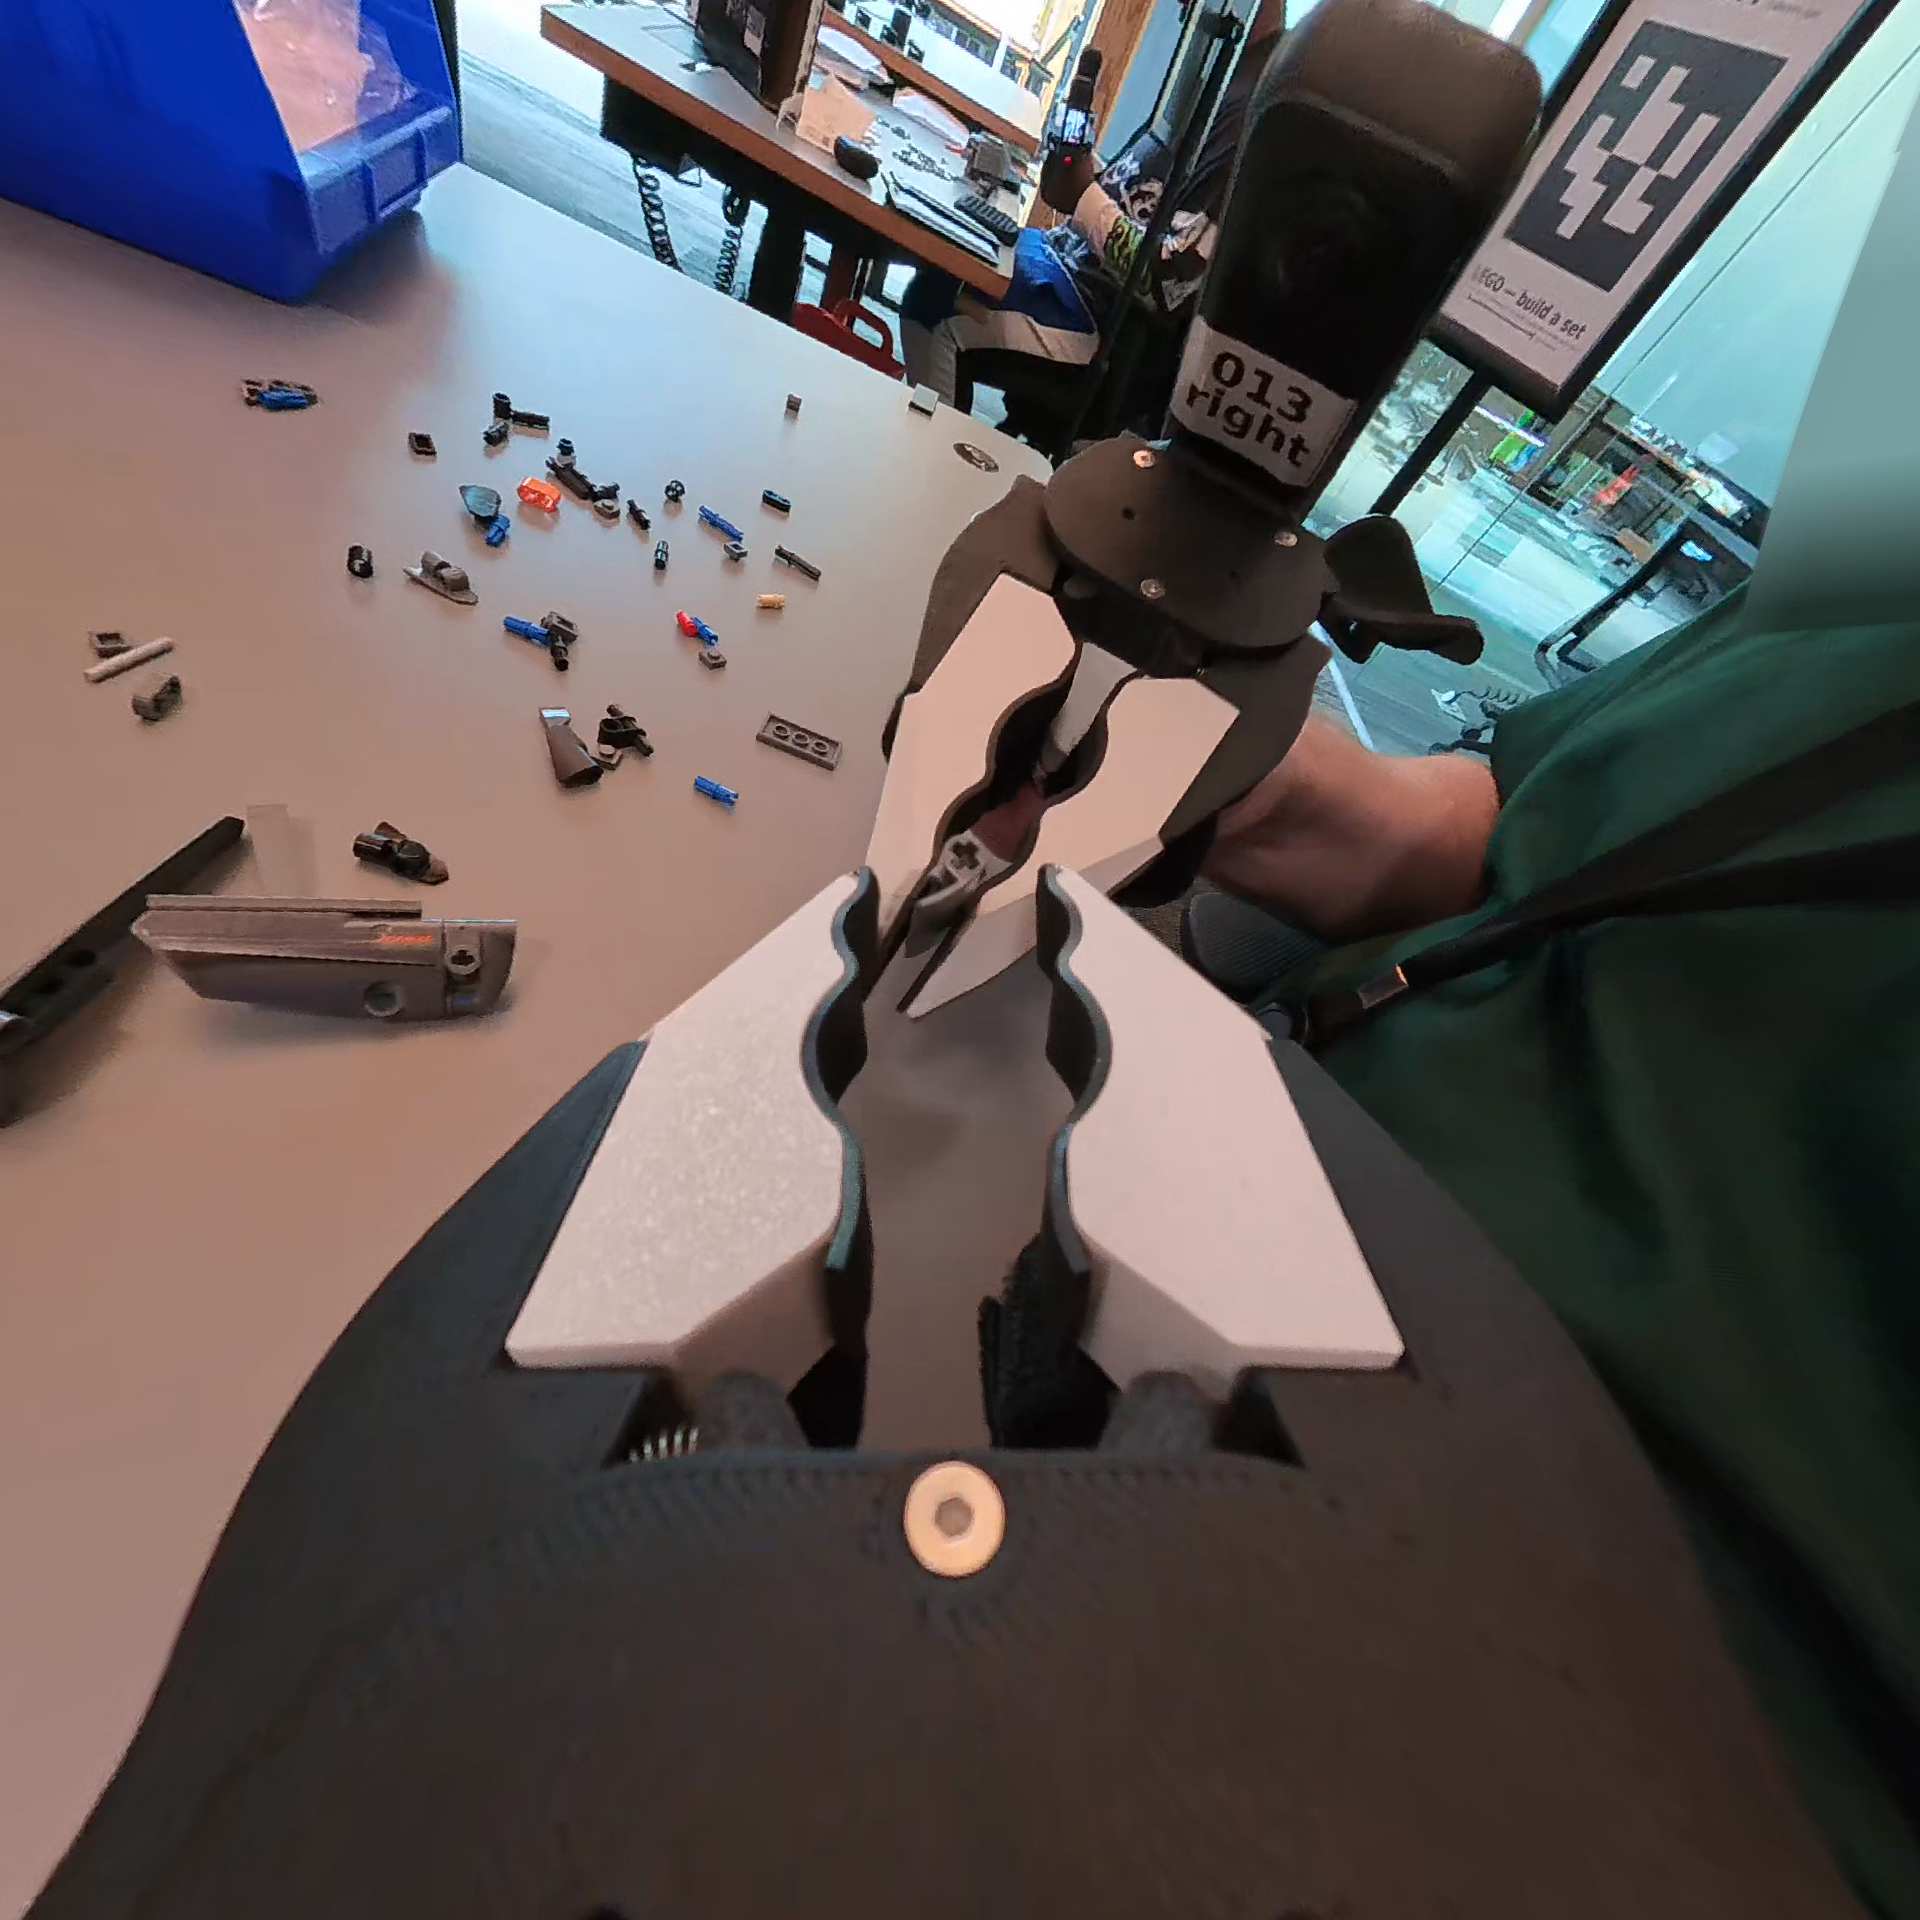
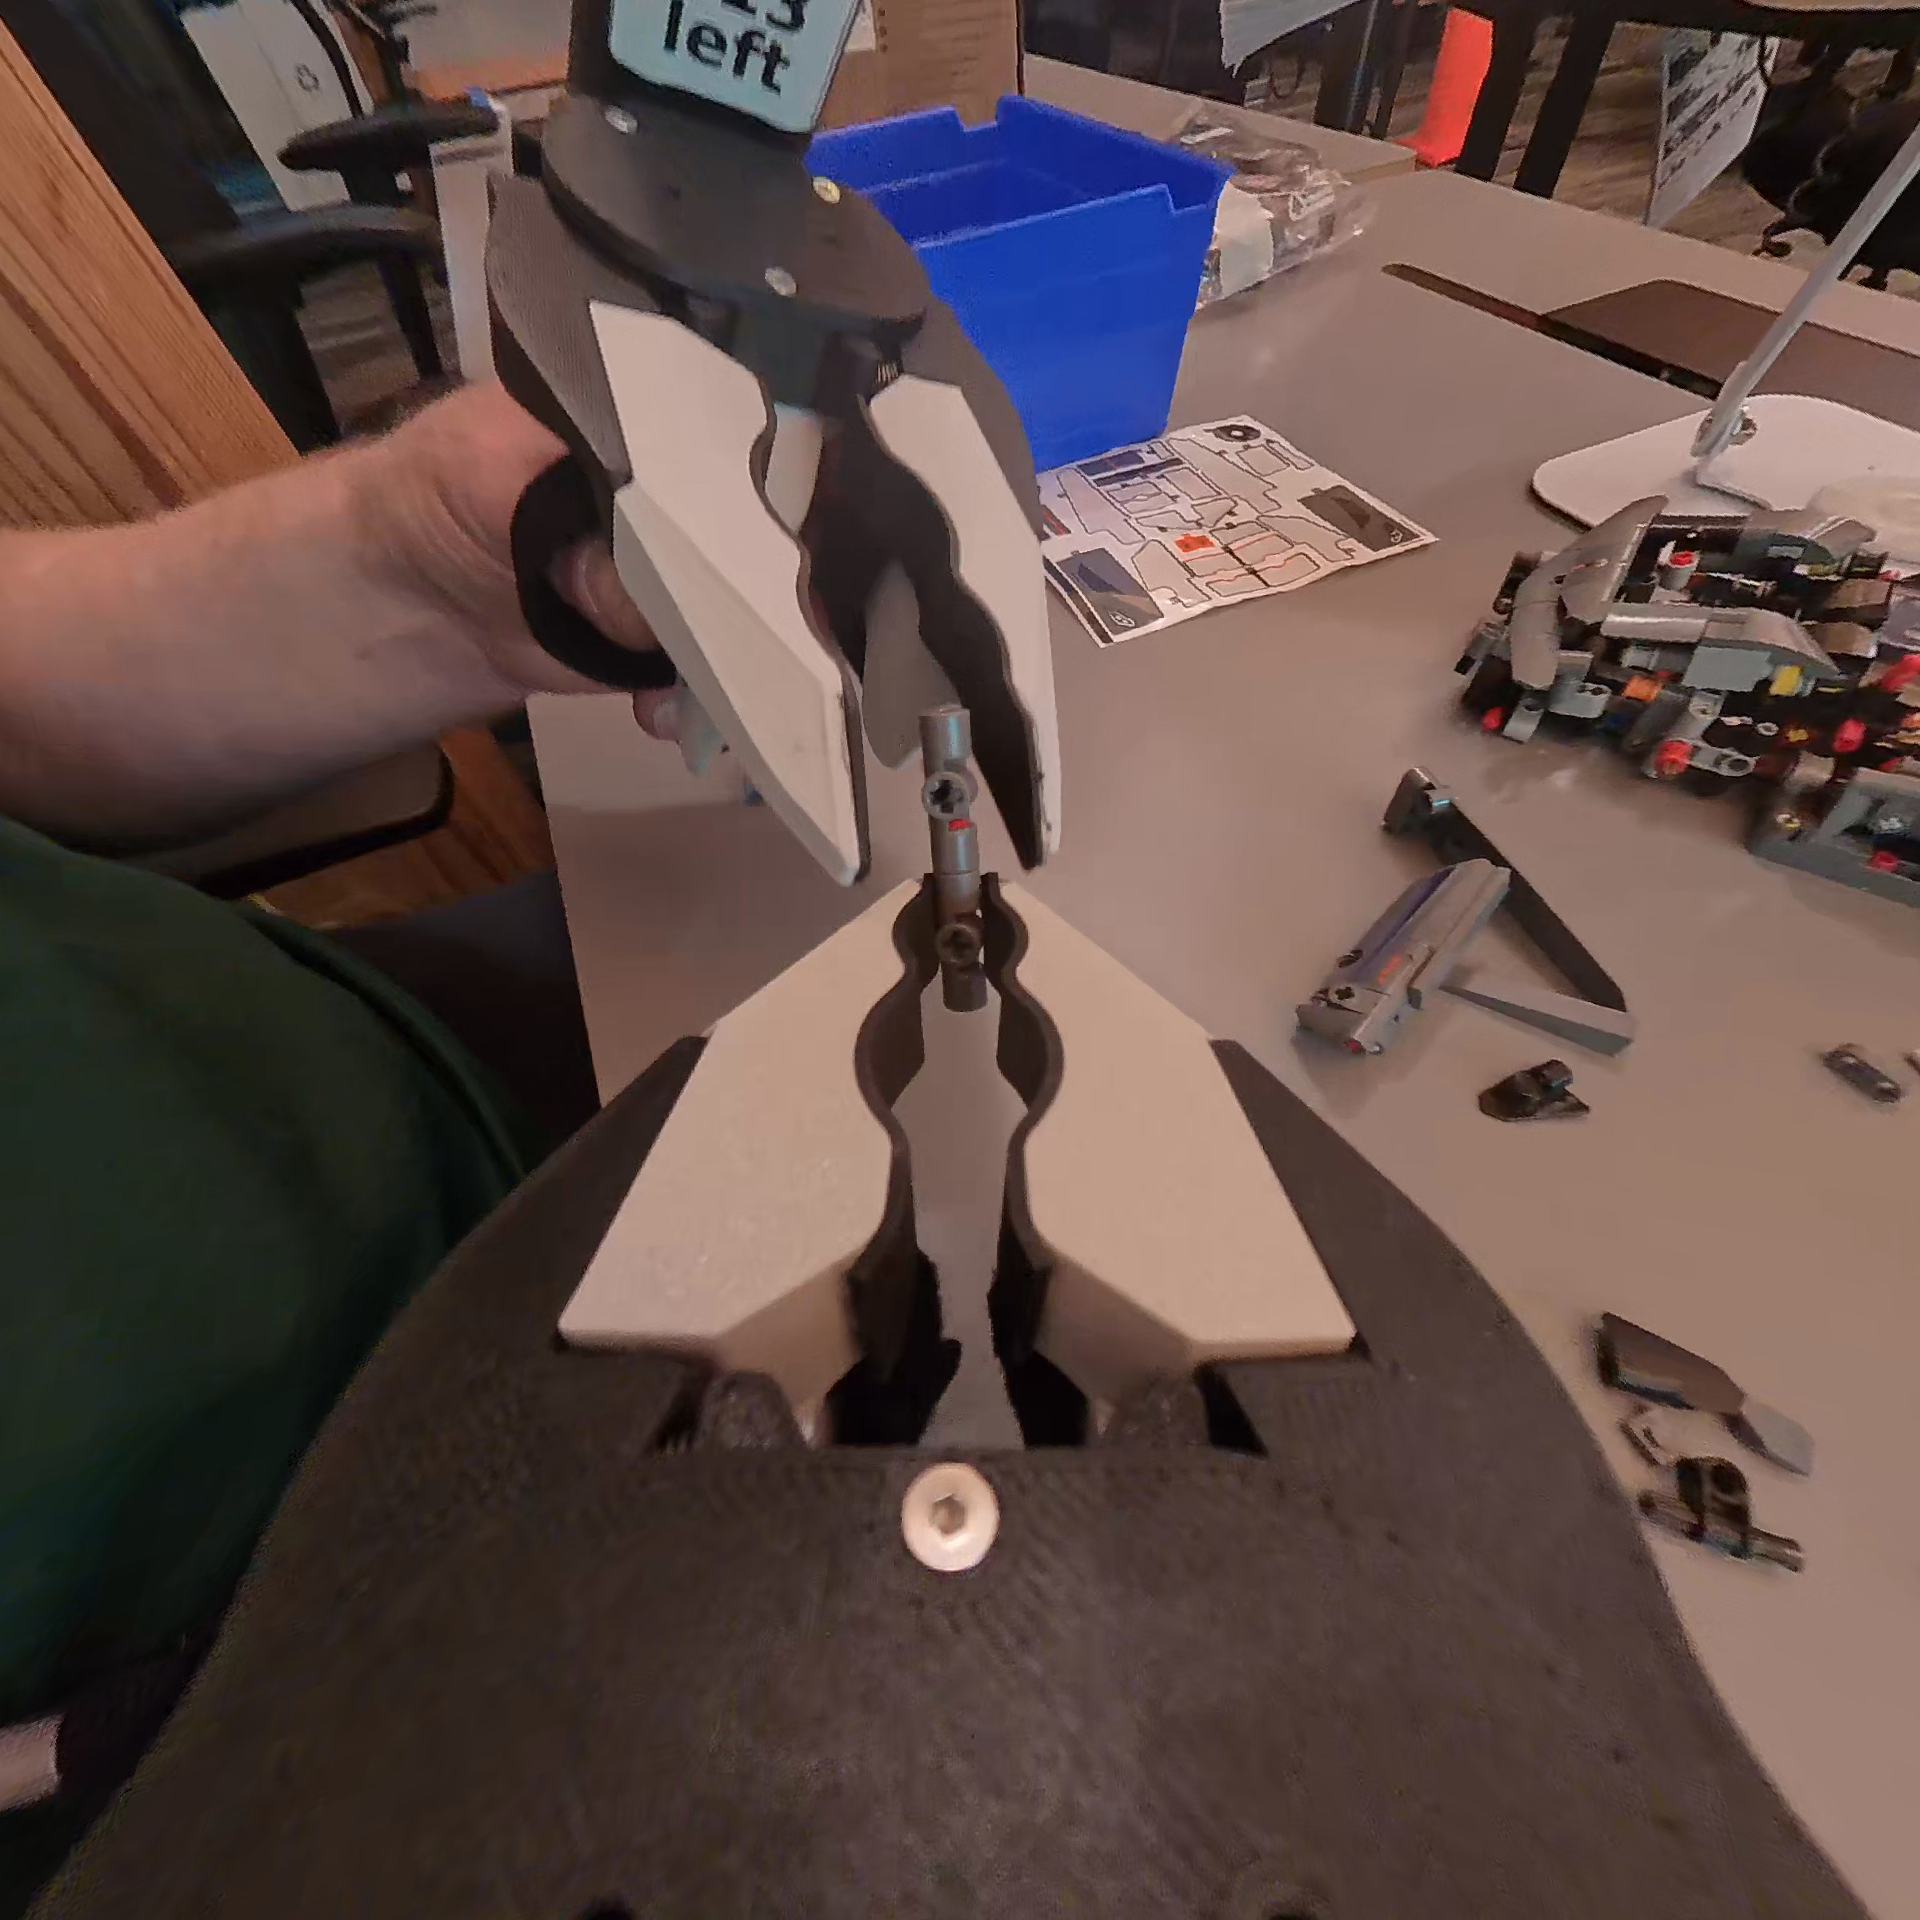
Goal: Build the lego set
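The build looks partly done: a large half-built model (image 2: 1704,665) sits on the table (image 2: 1195,831) among loose pieces (image 1: 582,582), while the right gripper (image 2: 954,894) pinches a small grey rod assembly (image 2: 951,821) before the spread, empty left gripper (image 2: 940,852).

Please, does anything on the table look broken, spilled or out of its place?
Nothing stands out. Small loose pieces lie scattered on the table, as expected mid-build. The right gripper holds a thin gray piece upright; the left gripper is open beside it.
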A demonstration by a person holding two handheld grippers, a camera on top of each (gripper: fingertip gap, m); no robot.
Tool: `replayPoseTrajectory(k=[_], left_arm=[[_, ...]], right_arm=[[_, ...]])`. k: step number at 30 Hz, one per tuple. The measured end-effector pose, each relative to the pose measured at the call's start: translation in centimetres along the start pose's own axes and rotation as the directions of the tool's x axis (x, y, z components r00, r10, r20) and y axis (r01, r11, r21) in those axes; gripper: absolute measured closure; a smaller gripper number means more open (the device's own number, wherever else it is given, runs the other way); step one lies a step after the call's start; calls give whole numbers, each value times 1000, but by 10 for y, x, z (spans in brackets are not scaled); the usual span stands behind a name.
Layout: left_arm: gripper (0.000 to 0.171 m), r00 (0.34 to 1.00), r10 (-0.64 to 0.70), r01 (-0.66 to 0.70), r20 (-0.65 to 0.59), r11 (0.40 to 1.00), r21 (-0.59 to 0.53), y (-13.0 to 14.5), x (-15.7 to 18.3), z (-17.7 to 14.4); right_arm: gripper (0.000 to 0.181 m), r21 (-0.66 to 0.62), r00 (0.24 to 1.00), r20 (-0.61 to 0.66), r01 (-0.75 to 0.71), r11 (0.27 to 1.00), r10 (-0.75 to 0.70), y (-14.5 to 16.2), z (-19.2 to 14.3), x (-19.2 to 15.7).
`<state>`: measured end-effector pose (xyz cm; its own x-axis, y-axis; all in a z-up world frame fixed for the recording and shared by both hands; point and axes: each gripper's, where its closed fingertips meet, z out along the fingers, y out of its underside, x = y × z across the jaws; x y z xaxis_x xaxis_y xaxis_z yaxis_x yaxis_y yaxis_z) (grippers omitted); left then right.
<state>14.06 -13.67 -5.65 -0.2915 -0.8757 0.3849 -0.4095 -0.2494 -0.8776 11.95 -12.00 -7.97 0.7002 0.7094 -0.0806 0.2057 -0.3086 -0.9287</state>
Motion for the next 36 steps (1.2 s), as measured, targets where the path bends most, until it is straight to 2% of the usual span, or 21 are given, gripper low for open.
replayPoseTrajectory(k=[6, 11, 17, 19, 21, 23, 26, 29, 31, 32, 33, 36], left_arm=[[158, 1000, -7, 7, 1, 998, 54, -1, 1, -3], [157, 1000, -4, 2, 25, 997, 71, 4, 2, -7], [146, 988, 0, -15, 153, 995, 100, 7, -1, -24], [140, 972, 32, -56, 233, 994, 99, 2, 0, -38], [143, 945, 94, -133, 314, 986, 105, -10, 7, -63], [143, 881, 150, -201, 448, 977, 68, -20, 8, -100], [145, 723, 191, -243, 664, 970, -15, -28, 2, -177], [158, 488, 195, -154, 851, 979, -136, -14, -10, -271], [162, 307, 219, -59, 926, 976, -211, 1, -14, -336], [162, 241, 223, 0, 944, 973, -230, 10, -14, -362], [162, 214, 218, 33, 952, 973, -230, 16, -12, -380], [163, 191, 188, 107, 964, 972, -211, 31, -17, -409]], right_arm=[[177, 9, 1000, 12, -7, 1000, 7, -4, 7, -9], [177, -1, 1000, 9, 1, 1000, -1, -3, 11, -13], [177, -9, 998, -39, 45, 999, -45, 1, 3, -3], [177, -17, 997, -50, 52, 998, -53, 1, 1, 2], [177, -28, 996, -53, 66, 997, -68, 1, 2, 6], [177, -29, 995, -44, 84, 996, -86, -2, 5, 7], [177, -28, 993, -25, 113, 993, -114, -9, 13, 8], [177, -29, 991, -10, 133, 991, -133, -15, 23, 12], [177, -27, 991, 3, 133, 991, -133, -19, 31, 14], [177, -28, 991, 10, 135, 990, -135, -20, 35, 15], [177, -30, 990, 16, 138, 990, -137, -22, 39, 16], [177, -33, 989, 47, 145, 989, -143, -27, 52, 16]])
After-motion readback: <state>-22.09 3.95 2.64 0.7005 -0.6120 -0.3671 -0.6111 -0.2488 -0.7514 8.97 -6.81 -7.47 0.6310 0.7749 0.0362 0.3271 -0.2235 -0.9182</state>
